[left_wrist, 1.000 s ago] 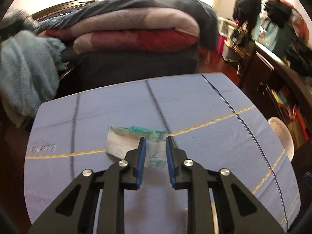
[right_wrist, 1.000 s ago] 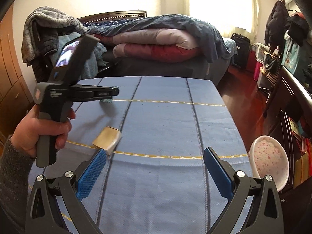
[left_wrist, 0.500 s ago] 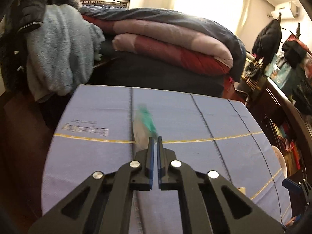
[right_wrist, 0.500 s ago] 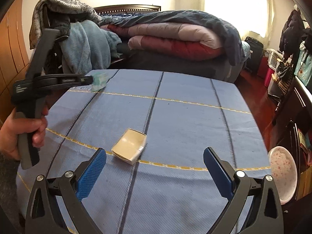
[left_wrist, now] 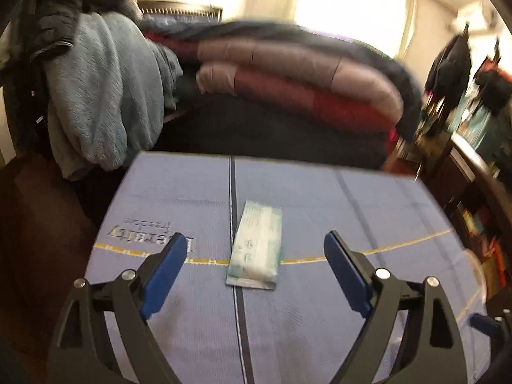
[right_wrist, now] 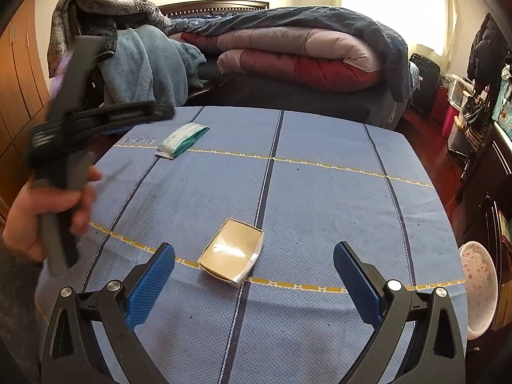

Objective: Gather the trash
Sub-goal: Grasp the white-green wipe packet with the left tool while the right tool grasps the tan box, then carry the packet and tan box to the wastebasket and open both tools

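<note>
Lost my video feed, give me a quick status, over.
Left gripper open, empty. Right gripper open, empty. Green-white wrapper flat on the blue tablecloth; small tan box ahead of right gripper. Nothing blocking either.

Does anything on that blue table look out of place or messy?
Two bits of litter lie on the tablecloth: a green-and-white wrapper at the far left, and a small tan carton, tilted askew, near the front.

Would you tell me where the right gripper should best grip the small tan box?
Probably across the two long sides of the tan box, coming from above. It lies flat on the blue tablecloth with its broad face up, angled slightly, directly between the open fingers of the right gripper, which look wide enough.
</note>
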The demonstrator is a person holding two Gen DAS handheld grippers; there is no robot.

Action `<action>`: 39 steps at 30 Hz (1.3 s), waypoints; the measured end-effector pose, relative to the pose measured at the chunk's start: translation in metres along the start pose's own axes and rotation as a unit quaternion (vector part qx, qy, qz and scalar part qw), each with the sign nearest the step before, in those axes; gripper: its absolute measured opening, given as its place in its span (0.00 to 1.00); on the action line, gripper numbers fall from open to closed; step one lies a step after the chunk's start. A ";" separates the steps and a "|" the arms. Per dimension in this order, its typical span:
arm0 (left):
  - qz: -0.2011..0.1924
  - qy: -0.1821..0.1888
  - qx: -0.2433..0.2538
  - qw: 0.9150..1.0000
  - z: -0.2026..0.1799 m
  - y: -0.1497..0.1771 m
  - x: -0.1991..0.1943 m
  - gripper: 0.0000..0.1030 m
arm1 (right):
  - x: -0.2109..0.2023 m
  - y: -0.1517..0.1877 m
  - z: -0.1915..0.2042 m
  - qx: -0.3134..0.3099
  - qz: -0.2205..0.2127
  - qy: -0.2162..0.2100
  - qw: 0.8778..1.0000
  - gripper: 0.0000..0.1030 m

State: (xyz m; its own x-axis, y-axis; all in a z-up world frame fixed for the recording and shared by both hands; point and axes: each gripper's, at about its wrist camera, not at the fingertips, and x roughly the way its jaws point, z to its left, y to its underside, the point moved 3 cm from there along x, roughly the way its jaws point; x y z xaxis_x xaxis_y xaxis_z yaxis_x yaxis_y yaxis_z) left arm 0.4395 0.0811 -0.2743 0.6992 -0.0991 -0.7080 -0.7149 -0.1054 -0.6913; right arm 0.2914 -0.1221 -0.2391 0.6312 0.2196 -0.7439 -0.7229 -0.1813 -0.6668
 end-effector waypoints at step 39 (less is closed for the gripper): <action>-0.049 -0.002 0.007 0.999 -0.044 0.011 -0.109 0.44 | -0.023 0.017 -0.027 0.029 0.013 0.000 0.999 0.45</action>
State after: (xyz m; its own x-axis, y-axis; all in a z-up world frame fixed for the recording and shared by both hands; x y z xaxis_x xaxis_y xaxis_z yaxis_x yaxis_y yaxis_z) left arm 0.3555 0.0472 -0.1983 0.7662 -0.0857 -0.6369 -0.6426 -0.1004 -0.7596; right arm 0.2724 -0.1564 -0.2343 0.6122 0.2158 -0.7607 -0.7539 -0.1307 -0.6438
